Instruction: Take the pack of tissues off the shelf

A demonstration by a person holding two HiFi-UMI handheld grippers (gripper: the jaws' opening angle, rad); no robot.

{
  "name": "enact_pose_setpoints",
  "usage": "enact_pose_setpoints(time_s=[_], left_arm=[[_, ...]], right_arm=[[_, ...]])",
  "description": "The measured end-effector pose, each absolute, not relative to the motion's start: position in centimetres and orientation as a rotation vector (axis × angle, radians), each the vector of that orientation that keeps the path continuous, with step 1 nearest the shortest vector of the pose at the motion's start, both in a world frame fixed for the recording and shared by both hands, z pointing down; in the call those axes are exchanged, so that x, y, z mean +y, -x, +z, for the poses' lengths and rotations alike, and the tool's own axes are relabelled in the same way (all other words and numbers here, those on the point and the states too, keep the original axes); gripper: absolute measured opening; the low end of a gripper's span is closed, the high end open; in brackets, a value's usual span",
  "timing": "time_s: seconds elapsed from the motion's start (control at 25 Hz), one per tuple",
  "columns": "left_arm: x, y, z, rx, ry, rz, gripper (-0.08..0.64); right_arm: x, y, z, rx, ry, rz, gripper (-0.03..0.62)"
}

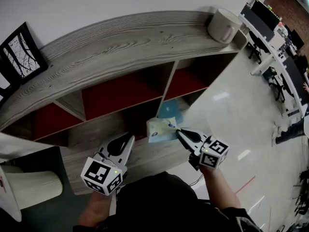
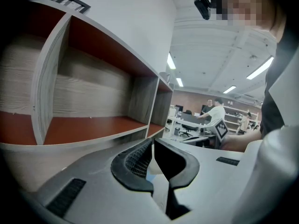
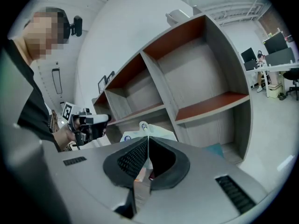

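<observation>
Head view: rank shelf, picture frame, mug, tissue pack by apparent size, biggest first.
1. Shelf: largest by far.
2. Picture frame, even though the left edge cuts it off.
3. Mug and tissue pack: they look about alike and sit at different distances from the camera, so I won't rank them.

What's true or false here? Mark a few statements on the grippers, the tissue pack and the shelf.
1. The right gripper is shut on the tissue pack. True.
2. The left gripper grips the pack too. False: its jaws are shut on nothing, apart from the pack.
3. A mug sits on top of the shelf. True.
4. The pack lies inside a red-backed compartment. False: it is held out in front of the shelf by the right gripper.
</observation>
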State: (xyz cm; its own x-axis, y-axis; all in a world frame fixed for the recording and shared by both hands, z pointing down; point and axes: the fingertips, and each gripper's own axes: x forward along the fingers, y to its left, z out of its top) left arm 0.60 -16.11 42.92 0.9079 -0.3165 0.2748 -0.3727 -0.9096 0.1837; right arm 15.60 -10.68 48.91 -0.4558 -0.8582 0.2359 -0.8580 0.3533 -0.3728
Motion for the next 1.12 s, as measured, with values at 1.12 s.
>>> enact_pose_setpoints(time_s=[1.12], left_arm=[[-15.7, 3.2, 44.7, -0.653, -2.738, 0.389, 0.028]], right_arm=[[-18.4, -10.1, 64.7, 2.746, 1.646, -0.963, 0.023]])
